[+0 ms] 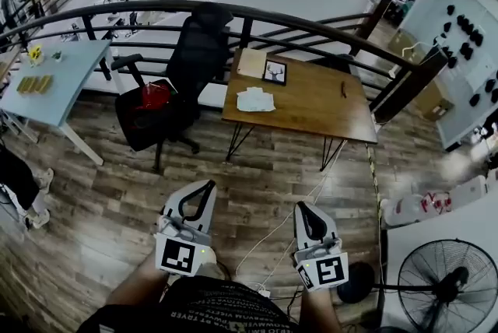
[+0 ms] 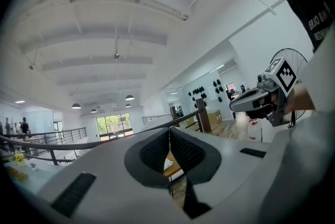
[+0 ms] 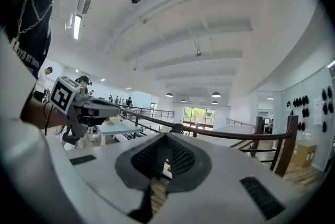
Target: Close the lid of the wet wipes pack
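The person is holding the left gripper (image 1: 204, 191) and right gripper (image 1: 305, 213) level at the waist, both pressed together on nothing, apparently readying; the wet wipes pack (image 1: 255, 99) is lying well apart on the wooden table (image 1: 315, 102)

Floor ahead: bare wood floor (image 1: 257, 176) lies open between the left tongs (image 1: 206, 187), the right tongs (image 1: 303, 208) and the wooden counter (image 1: 311, 102); only a pale cable (image 1: 292, 211) crosses it.
Left of the way: a black office chair (image 1: 183, 67) stands just beside the wooden counter's left end.
Counter top: the wet wipes pack (image 1: 255, 99) lies near the left front edge, with a framed picture (image 1: 275, 72) and a brown sheet (image 1: 251, 63) behind it; the right half is bare.
Far side: a dark railing (image 1: 311, 20) closes it off.
Right: a standing fan (image 1: 447, 285) and a white counter (image 1: 443, 230) crowd the right tongs' side.
Far left: a pale blue counter (image 1: 54, 78) stands well apart.
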